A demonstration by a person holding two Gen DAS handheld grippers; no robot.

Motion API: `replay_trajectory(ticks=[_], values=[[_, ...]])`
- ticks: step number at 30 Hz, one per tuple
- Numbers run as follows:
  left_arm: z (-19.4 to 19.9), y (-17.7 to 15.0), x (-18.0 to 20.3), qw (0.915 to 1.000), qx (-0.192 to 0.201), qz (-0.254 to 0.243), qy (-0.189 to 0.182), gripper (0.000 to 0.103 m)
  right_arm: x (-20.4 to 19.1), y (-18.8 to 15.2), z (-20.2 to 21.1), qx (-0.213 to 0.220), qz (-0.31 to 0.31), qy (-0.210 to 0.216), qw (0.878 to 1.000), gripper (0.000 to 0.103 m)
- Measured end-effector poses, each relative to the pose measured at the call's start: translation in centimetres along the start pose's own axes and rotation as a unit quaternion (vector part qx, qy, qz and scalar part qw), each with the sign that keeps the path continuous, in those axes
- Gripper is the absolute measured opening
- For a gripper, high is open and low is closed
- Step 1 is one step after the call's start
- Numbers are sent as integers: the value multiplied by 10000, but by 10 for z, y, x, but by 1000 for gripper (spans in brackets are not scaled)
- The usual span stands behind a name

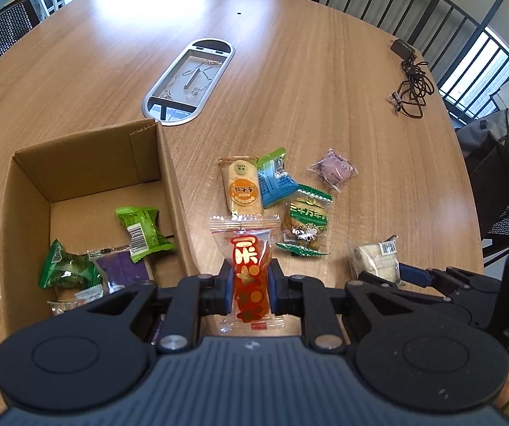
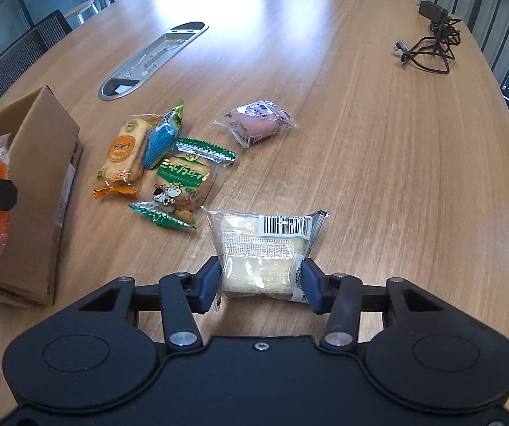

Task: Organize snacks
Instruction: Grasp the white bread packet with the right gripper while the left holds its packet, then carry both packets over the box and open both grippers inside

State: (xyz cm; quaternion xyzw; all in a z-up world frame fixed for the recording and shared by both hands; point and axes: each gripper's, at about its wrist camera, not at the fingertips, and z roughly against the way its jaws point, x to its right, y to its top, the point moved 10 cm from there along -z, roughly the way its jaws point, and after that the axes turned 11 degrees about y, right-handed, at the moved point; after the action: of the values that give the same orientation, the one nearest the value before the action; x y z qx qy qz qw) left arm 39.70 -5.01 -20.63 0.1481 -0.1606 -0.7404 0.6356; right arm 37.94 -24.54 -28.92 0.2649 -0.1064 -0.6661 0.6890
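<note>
You are holding the left gripper (image 1: pixel 250 284) clamped tight on the orange-and-clear plastic sachet with the red label (image 1: pixel 250 277), pinching it across its narrow middle so it is hanging upright and clear of the round wooden bench (image 1: pixel 290 71). It is sitting just beside the right wall of the open brown cardboard box (image 1: pixel 87 163), probably because that box is serving as the collection point: a bright green wrapped snack (image 1: pixel 142 230), a darker green packet (image 1: pixel 64 266) and a purple packet (image 1: pixel 123 266) are already lying on its floor.

Your right gripper (image 2: pixel 261 280) is standing partly closed around the pale cake in a clear wrapper with a barcode (image 2: pixel 265 248). The blue pads are meeting the wrapper's near end on both sides, gripping it at its widest soft part, while the far end is resting on the bench.

Four snacks are waiting loose near the box: the orange-labelled rice cracker pack (image 2: pixel 123 152), the blue packet (image 2: pixel 162 138) overlapping it, the green-edged cracker bag with a cow picture (image 2: pixel 183 181), and the pink bun in clear film (image 2: pixel 258 122), lying a little apart. Taking one item per gripper is likely halving your trips to the box.
</note>
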Motion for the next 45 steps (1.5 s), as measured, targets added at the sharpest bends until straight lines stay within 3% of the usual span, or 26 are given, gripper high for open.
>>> replay_trajectory(ticks=[20, 45], values=[[48, -25, -1, 9991, 414, 38, -32, 18, -35, -6, 79, 750, -60, 231, 9969, 47], [67, -45, -95, 9926, 511, 1031, 380, 18, -122, 22, 85, 973, 634, 784, 9901, 47]])
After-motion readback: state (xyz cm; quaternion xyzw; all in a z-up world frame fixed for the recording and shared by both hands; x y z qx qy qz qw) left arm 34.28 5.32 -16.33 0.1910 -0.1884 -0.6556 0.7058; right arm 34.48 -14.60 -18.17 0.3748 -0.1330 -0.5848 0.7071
